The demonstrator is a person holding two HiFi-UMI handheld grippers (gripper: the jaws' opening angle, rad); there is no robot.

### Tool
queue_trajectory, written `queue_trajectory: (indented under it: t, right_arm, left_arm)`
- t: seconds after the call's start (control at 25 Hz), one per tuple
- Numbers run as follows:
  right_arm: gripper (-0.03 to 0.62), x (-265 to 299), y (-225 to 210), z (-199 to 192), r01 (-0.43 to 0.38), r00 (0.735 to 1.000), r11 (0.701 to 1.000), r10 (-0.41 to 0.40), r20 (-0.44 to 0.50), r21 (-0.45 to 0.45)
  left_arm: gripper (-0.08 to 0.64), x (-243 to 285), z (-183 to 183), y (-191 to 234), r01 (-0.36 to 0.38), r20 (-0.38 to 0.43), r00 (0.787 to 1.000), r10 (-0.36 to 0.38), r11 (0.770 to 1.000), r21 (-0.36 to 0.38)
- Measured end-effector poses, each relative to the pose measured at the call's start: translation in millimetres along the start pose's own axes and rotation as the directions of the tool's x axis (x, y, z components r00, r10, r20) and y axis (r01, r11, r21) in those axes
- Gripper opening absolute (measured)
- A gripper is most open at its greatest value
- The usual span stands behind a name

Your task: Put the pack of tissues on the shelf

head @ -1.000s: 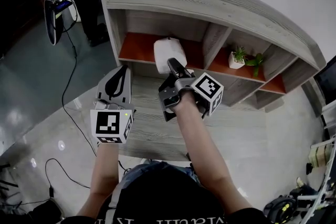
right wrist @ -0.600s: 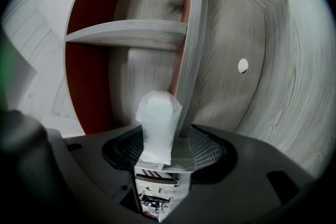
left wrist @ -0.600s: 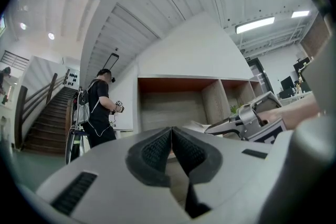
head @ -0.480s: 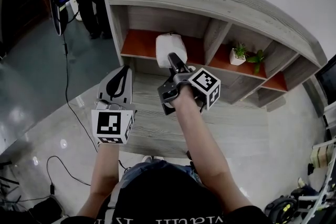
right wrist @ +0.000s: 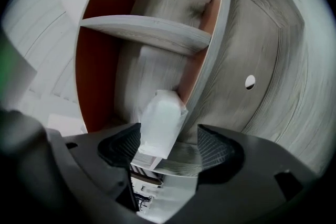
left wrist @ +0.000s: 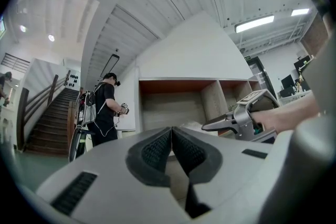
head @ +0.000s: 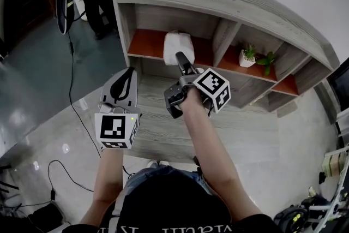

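The white pack of tissues [head: 177, 45] lies on the orange board of the grey wooden shelf's [head: 218, 5] left compartment, near its front edge. My right gripper [head: 180, 59] points at it from the front. Its jaws have just been opening and now stand wide, open. In the right gripper view the pack [right wrist: 161, 122] sits between the pads, close to the left one, with a clear gap to the right one. My left gripper [head: 126, 77] hangs lower left of the shelf, shut with nothing in it; the left gripper view shows its pads [left wrist: 157, 148] meeting.
A small potted plant [head: 248, 57] stands in the compartment right of the divider [head: 222, 41]. A person [left wrist: 105, 107] stands by a staircase left of the shelf. Cables [head: 68, 95] trail over the glossy floor at the left.
The right gripper's jaws have spread apart from the pack, which stays on the shelf board. The gripper has rolled a little. The left gripper has kept still.
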State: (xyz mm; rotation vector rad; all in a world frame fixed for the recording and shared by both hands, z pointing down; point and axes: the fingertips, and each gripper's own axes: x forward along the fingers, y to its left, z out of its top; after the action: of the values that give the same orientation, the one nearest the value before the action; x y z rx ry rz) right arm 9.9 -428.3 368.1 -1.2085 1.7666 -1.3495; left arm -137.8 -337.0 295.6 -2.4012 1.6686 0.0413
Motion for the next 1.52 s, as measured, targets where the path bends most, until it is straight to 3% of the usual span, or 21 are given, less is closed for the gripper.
queue_trajectory:
  t: [0.24, 0.36, 0.44, 0.52, 0.68, 0.76, 0.8, 0.96, 1.08, 1.16, 1.52]
  right_arm:
    - [0.330, -24.5, 15.8, -3.5, -0.038, 0.999, 0.990, 0.038, -0.006, -0.134]
    - [0.330, -33.6, 24.3, -3.8, -0.041, 0.999, 0.963, 0.043, 0.000, -0.265]
    - [0.330, -38.6, 26.1, -3.5, -0.012, 1.000, 0.921, 0.019, 0.013, -0.389]
    - [0.330, -43.2, 26.7, -4.1, 0.023, 1.000, 0.858, -0.010, 0.030, -0.512]
    - [0.330, -47.5, 30.5, -9.1, 0.071, 0.997, 0.683, -0.050, 0.050, -0.727]
    - [0.329, -47.7, 32.9, -10.4, 0.093, 0.996, 0.594, -0.062, 0.069, -0.799]
    - [0.328, -47.5, 33.1, -10.8, 0.102, 0.995, 0.564, -0.068, 0.077, -0.819]
    - [0.318, -42.8, 29.8, -14.7, 0.113, 0.993, 0.519, -0.086, 0.080, -0.847]
    - [0.226, -37.4, 28.1, -15.6, 0.138, 0.989, 0.449, -0.103, 0.102, -0.883]
    - [0.209, -32.3, 26.5, -16.4, 0.148, 0.987, 0.417, -0.113, 0.110, -0.897]
    - [0.183, -11.6, 18.0, -12.9, 0.186, 0.978, 0.356, -0.155, 0.139, -0.916]
  left_arm:
    - [0.014, -3.6, 1.8, -8.5, 0.024, 0.007, 1.000, -0.024, 1.000, 0.000]
    - [0.014, -4.6, 0.6, -12.1, 0.035, 0.004, 0.999, -0.035, 0.999, 0.001]
    - [0.014, -4.5, 0.1, -13.7, 0.041, 0.004, 0.999, -0.041, 0.999, 0.002]
    - [0.014, -4.5, 0.4, -13.9, 0.044, 0.005, 0.999, -0.044, 0.999, 0.006]
    - [0.014, -3.8, 1.3, -8.2, 0.036, 0.004, 0.999, -0.036, 0.999, 0.005]
    - [0.014, -2.6, 1.6, -4.8, 0.031, 0.006, 0.999, -0.031, 1.000, 0.004]
    - [0.014, -2.1, 1.8, -3.6, 0.029, 0.007, 1.000, -0.029, 1.000, 0.005]
    - [0.014, -0.8, 0.6, 0.4, 0.021, 0.008, 1.000, -0.021, 1.000, 0.002]
    - [0.014, 0.8, -0.5, 2.7, 0.019, 0.005, 1.000, -0.019, 1.000, 0.003]
    - [0.014, 2.1, -2.6, 5.1, 0.016, 0.001, 1.000, -0.016, 1.000, 0.003]
    - [0.014, 12.6, -13.7, 17.4, -0.008, -0.011, 1.000, 0.007, 1.000, -0.007]
